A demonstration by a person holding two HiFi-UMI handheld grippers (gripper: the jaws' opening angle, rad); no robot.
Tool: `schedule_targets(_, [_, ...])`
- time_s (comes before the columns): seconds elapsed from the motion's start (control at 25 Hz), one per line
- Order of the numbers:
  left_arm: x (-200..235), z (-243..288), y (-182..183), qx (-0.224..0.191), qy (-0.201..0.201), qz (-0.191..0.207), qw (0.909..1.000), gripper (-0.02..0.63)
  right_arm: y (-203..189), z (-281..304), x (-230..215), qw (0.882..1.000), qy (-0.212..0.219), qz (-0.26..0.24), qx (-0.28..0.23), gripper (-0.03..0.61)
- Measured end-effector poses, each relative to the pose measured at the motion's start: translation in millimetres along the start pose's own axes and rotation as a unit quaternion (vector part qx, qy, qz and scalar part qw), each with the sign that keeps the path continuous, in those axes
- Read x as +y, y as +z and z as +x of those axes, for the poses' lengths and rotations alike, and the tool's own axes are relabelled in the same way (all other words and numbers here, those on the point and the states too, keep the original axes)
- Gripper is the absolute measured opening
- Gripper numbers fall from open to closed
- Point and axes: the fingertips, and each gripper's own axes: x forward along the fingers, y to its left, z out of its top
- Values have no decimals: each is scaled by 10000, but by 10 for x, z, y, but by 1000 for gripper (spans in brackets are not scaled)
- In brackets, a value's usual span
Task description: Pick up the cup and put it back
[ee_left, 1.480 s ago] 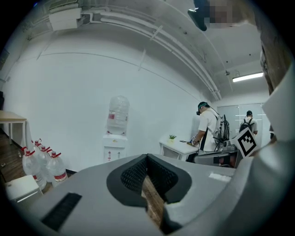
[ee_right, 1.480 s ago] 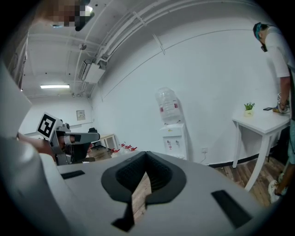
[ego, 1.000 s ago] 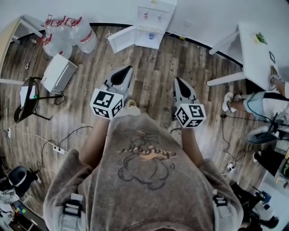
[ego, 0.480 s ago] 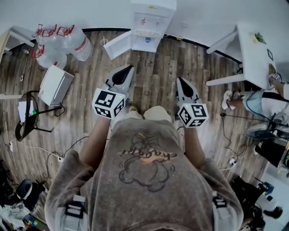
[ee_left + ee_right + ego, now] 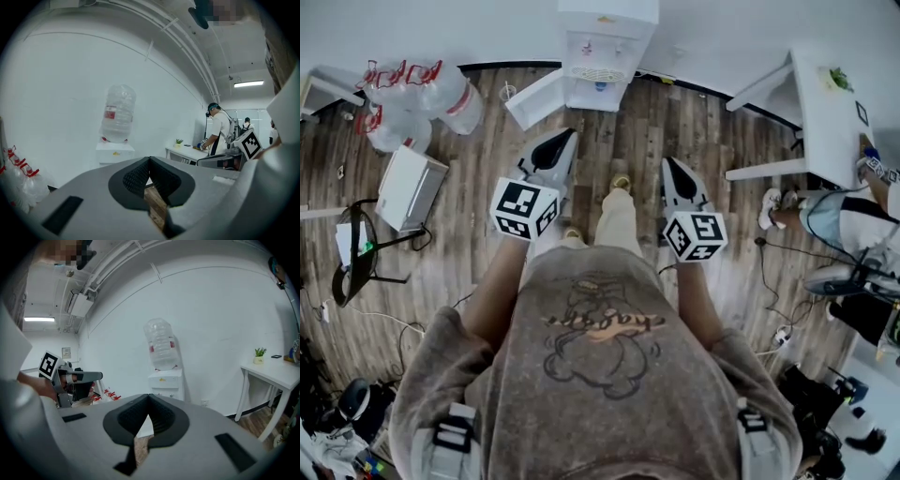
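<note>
The left claw [image 5: 149,159] is pressing its two ribbed black pads together at the tips, with nothing between them. The right claw [image 5: 149,396] is doing the same: closed and carrying nothing. Both are pointing out ahead of the person, each with its marker cube [image 5: 523,208] sitting behind the jaws.

From each claw's own view, the grey claw body is blocking most of what is low down. Only a sliver of the wooden floor [image 5: 619,122] is showing through the gap under the pads, and the lower part of the water dispenser [image 5: 605,42] is hiding behind it.

I am not making out the cup for certain in any view. A small pale thing [image 5: 508,91] is sitting on the floor just beside the dispenser's open white door [image 5: 534,98], well ahead of both claws. It is too small for me to tell its shape or colour properly.

The clear bottle [image 5: 117,112] is standing upside down on top of the dispenser, against a plain white wall. Spare water jugs [image 5: 412,94] with red handles are lying off to the left, near a white box [image 5: 411,186] and a black chair [image 5: 356,253]. A white table [image 5: 834,103] is standing to the right with a little potted plant [image 5: 259,352] on it, and another person [image 5: 853,216] is working beside it, partly cut off by the edge.
</note>
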Motion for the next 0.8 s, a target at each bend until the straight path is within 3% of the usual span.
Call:
schedule_targets(0.52, [435, 876, -152, 88, 190, -56, 9998, 3, -81, 1013, -576, 9990, 353, -8, 271, 2])
schedule_targets(0.8, [829, 1367, -714, 44, 212, -93, 9997, 3, -622, 1585, -933, 9988, 320, -102, 357, 2])
